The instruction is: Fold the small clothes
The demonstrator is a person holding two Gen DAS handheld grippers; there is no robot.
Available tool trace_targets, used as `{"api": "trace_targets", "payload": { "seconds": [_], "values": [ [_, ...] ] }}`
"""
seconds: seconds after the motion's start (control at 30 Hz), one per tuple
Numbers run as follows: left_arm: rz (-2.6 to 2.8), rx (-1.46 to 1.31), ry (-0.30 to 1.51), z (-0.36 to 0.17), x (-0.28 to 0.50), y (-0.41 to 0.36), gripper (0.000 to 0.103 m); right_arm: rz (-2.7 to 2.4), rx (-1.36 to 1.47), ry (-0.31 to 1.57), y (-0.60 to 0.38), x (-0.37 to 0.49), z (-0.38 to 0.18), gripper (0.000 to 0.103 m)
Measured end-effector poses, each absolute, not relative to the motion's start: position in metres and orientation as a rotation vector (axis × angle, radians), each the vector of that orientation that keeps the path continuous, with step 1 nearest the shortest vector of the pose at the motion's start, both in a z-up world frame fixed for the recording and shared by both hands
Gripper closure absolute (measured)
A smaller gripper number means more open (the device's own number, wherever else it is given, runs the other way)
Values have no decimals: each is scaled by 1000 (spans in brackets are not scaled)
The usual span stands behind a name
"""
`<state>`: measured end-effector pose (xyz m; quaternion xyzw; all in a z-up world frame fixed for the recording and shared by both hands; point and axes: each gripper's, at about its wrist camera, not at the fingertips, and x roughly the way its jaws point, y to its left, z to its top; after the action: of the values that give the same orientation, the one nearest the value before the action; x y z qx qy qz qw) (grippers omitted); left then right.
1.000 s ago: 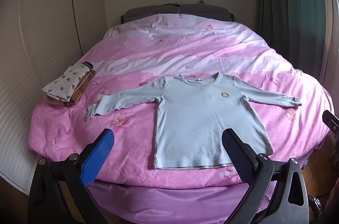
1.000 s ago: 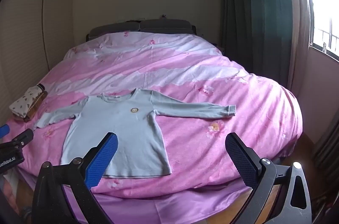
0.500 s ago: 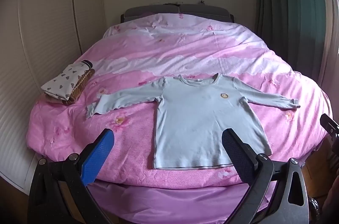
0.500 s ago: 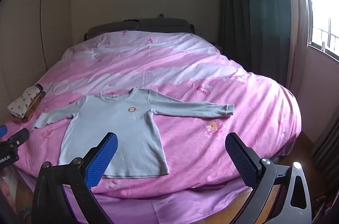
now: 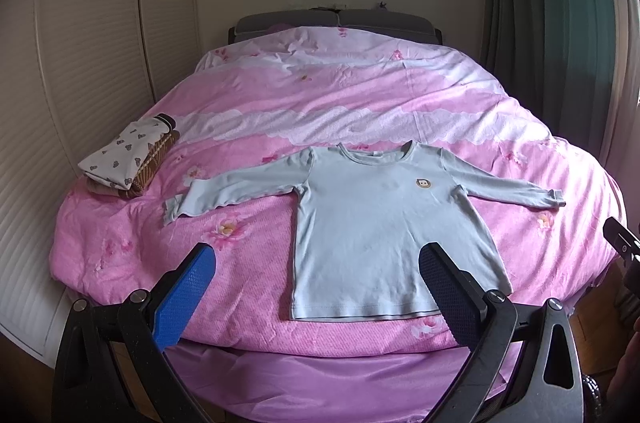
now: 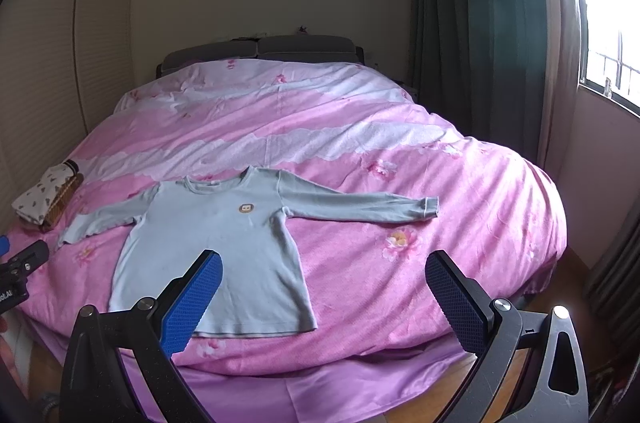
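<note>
Shirt [image 5: 384, 231]: centre frame, flat on your bed [image 5: 360, 111].
Left gripper [image 5: 316, 287]: fingers spread wide, empty.
Right gripper [image 6: 322, 291]: fingers spread wide, empty.

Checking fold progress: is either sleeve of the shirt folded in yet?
No. The shirt lies flat on the bed with both sleeves spread straight out to the sides.

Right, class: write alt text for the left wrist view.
A pale blue long-sleeved cotton shirt lies flat, sleeves spread, on a pink floral quilted bed. The open left gripper hovers before it; folded patterned clothes sit far left.
</note>
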<state>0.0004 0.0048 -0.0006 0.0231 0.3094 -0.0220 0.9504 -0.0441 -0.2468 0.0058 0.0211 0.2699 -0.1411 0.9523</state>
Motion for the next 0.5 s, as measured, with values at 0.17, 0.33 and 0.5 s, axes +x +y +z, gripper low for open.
{"api": "trace_targets", "payload": {
  "seconds": [0.17, 0.33, 0.5],
  "values": [
    [-47, 45, 630, 0, -1, 4, 0, -293, 44, 545, -246, -44, 8, 0],
    [-49, 45, 630, 3, -2, 3, 0, -295, 44, 545, -246, -44, 7, 0],
    [-50, 45, 632, 4, -2, 3, 0, -295, 43, 546, -245, -45, 9, 0]
  ]
}}
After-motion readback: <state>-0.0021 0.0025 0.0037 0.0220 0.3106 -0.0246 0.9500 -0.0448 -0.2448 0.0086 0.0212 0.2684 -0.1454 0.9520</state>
